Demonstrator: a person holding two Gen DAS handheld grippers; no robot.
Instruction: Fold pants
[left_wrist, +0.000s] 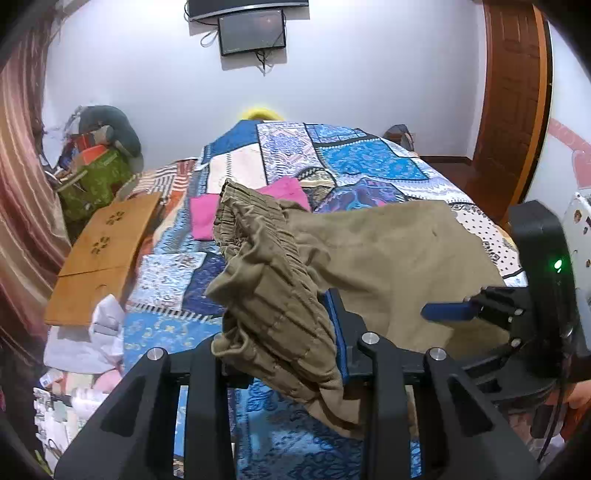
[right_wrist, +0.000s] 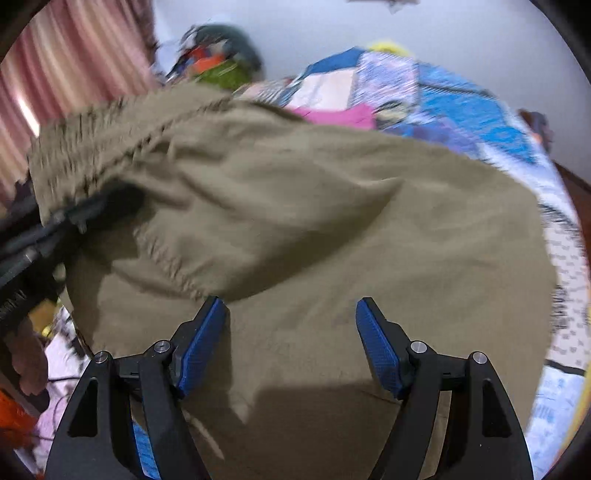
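Khaki pants (left_wrist: 388, 254) with a gathered elastic waistband (left_wrist: 258, 236) lie partly lifted over a patchwork bedspread (left_wrist: 332, 158). My left gripper (left_wrist: 295, 332) is shut on the bunched waistband and holds it above the bed; the cloth drapes over its fingers. My right gripper (right_wrist: 291, 314) is open, its blue pads (right_wrist: 376, 343) wide apart just above the flat khaki cloth (right_wrist: 332, 221), holding nothing. It shows at the right of the left wrist view (left_wrist: 461, 310). The left gripper shows at the left of the right wrist view (right_wrist: 74, 218), blurred.
A folded pink garment (left_wrist: 207, 218) lies on the bed beyond the pants. A wooden lap table (left_wrist: 99, 254) and white clothes (left_wrist: 88, 339) sit at the bed's left edge. A cluttered pile (left_wrist: 96, 162) stands by the curtain. A wooden door (left_wrist: 513, 110) is at the right.
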